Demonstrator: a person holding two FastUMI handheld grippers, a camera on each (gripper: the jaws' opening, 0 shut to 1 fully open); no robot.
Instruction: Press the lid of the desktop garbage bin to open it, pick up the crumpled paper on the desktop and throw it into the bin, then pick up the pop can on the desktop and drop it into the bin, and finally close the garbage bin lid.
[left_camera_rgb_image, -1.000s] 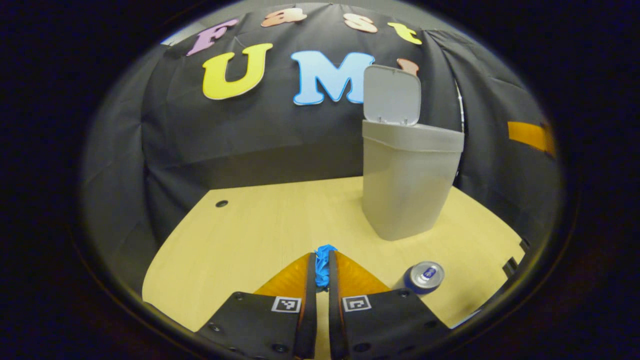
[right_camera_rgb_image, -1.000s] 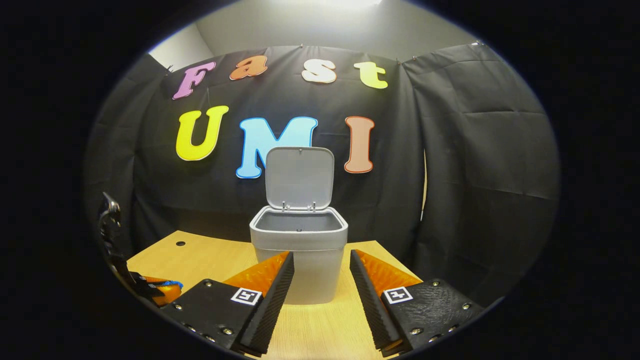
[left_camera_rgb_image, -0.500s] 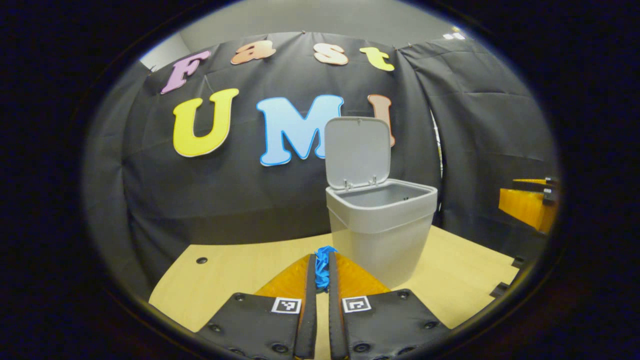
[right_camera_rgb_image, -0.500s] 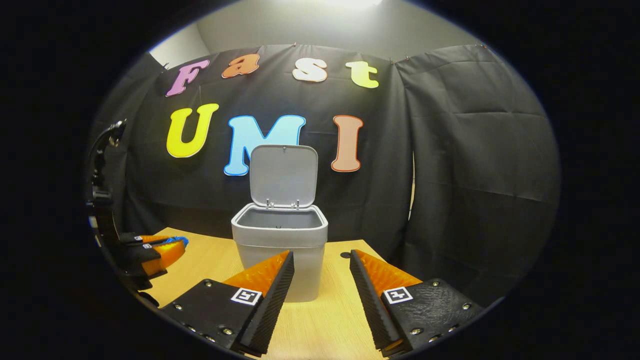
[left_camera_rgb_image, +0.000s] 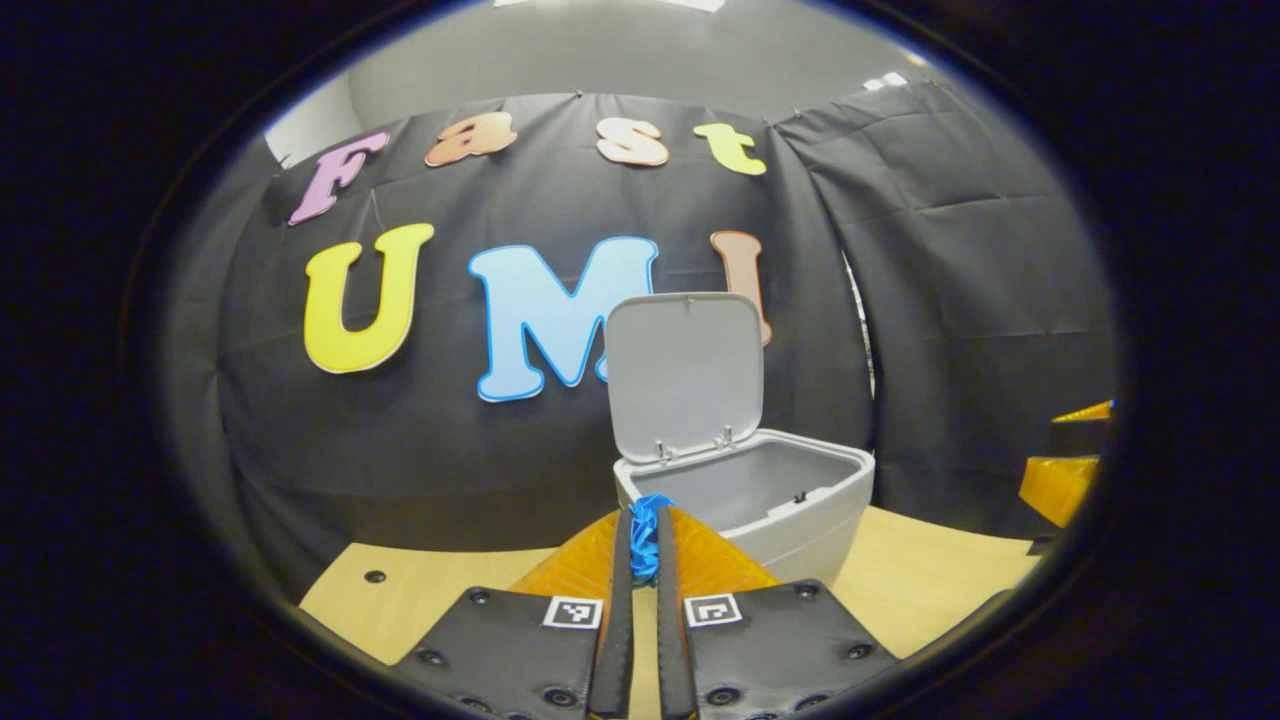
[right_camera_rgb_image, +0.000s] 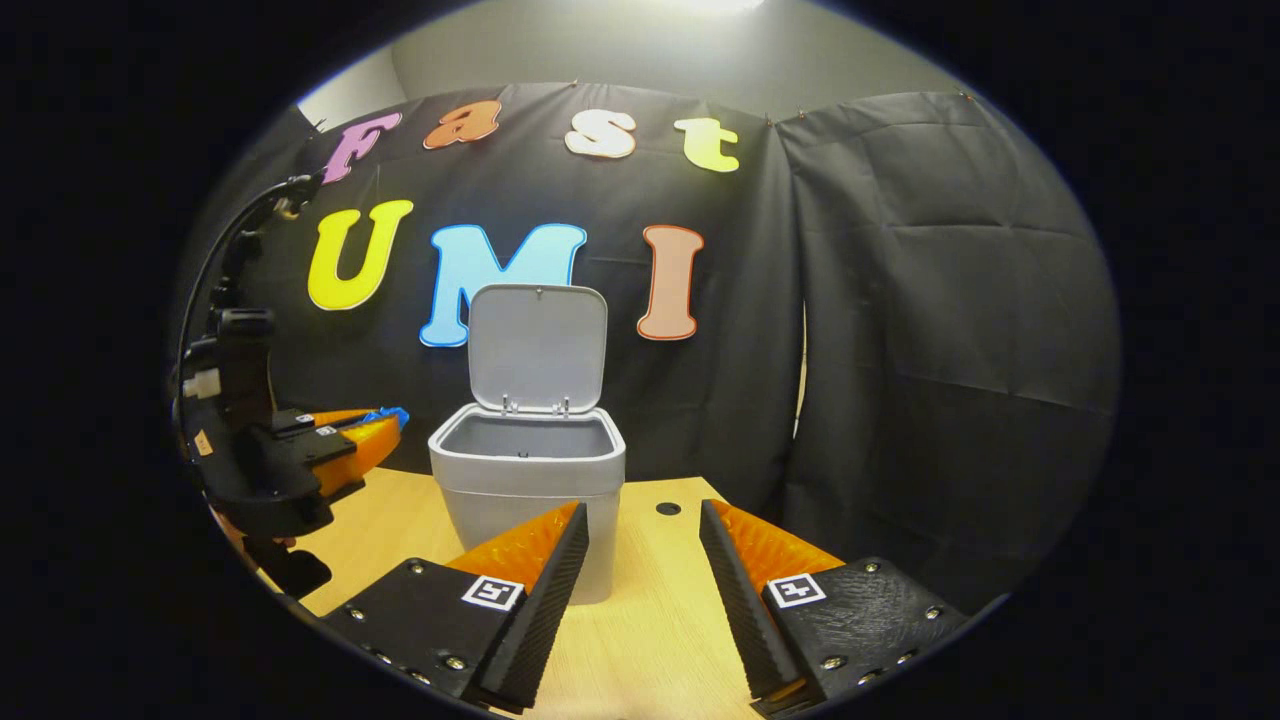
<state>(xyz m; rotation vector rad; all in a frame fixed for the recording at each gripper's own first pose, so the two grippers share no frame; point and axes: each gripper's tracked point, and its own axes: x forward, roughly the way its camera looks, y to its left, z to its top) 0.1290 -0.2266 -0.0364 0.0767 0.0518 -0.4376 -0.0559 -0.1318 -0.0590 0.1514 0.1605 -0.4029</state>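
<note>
The grey garbage bin stands on the wooden table with its lid flipped up at the back. My left gripper is shut on a blue crumpled paper, held raised just in front of the bin's near rim. The right gripper view shows that left gripper to the left of the bin at rim height, with the blue paper at its tip. My right gripper hangs open in front of the bin, nothing between its fingers.
The light wooden table runs under both grippers, with a small dark hole behind the bin on the right and another hole at far left. Black cloth walls close the booth behind.
My left gripper has risen with the blue paper and drawn close to the bin's open top; the can has dropped out of its view. The right gripper drifted slightly right.
</note>
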